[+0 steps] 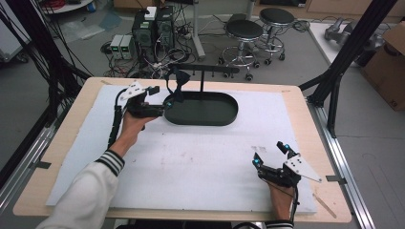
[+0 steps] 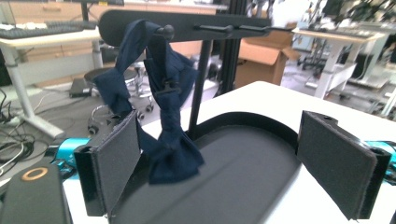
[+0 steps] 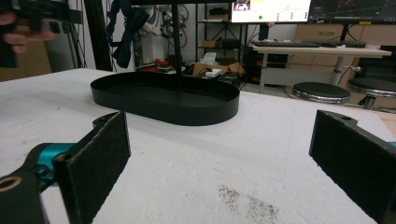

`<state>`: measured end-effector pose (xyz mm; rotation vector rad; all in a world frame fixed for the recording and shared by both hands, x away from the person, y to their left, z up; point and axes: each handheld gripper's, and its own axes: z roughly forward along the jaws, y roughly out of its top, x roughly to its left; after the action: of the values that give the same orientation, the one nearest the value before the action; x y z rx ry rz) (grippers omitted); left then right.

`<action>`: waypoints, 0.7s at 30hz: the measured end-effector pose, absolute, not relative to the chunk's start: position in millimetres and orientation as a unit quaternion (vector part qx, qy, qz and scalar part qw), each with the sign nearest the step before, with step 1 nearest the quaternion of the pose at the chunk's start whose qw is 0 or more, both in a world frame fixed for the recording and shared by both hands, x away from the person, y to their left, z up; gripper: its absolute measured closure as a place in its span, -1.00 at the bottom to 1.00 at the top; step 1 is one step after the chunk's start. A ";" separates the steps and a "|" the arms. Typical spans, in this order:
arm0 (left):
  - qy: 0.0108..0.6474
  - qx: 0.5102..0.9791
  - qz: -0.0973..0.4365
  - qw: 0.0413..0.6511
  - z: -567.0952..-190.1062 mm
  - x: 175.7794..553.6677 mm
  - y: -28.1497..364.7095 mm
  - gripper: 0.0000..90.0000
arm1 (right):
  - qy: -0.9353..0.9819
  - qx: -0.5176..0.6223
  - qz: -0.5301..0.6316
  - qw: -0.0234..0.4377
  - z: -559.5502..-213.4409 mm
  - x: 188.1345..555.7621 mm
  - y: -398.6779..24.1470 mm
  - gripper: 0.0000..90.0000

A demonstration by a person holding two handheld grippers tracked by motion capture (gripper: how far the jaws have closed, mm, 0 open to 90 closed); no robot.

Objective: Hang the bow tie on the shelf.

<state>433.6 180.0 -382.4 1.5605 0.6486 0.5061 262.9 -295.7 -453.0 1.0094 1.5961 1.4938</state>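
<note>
Black felt pads of the left gripper (image 2: 233,172) stand wide apart, gripping nothing. Just beyond them the navy bow tie (image 2: 161,107) hangs lengthwise downward from the stand's crossbar (image 2: 187,25), over the oval tray (image 1: 224,114). The right gripper (image 1: 273,155) rests wide open, well apart.

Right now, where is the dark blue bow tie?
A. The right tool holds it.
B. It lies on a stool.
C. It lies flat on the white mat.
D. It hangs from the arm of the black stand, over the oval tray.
D: the bow tie hangs by its strap from the stand arm above the oval tray; the left tool is open beside it.
</note>
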 end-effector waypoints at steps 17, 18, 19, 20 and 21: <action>0.242 0.675 0.291 0.633 -430.0 306.7 294.5 -0.64 | 0.620 0.389 0.576 0.365 -453.1 262.4 -294.7 -0.90; 0.252 0.668 0.291 0.636 -436.2 301.5 301.3 -0.64 | 0.620 0.389 0.576 0.365 -453.1 262.3 -294.7 -0.90; 0.260 0.665 0.290 0.637 -440.8 298.1 306.8 -0.64 | 0.619 0.390 0.576 0.365 -453.1 262.3 -294.8 -0.90; 0.267 0.662 0.293 0.637 -445.0 294.9 311.1 -0.64 | 0.619 0.390 0.576 0.365 -453.2 262.3 -294.8 -0.91; 0.273 0.657 0.297 0.637 -448.8 292.1 314.3 -0.65 | 0.617 0.389 0.577 0.367 -453.1 262.7 -295.1 -0.91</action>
<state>292.1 314.3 -448.8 1.5004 0.6225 0.6787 262.7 -295.1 -453.1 0.9996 1.5856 1.4814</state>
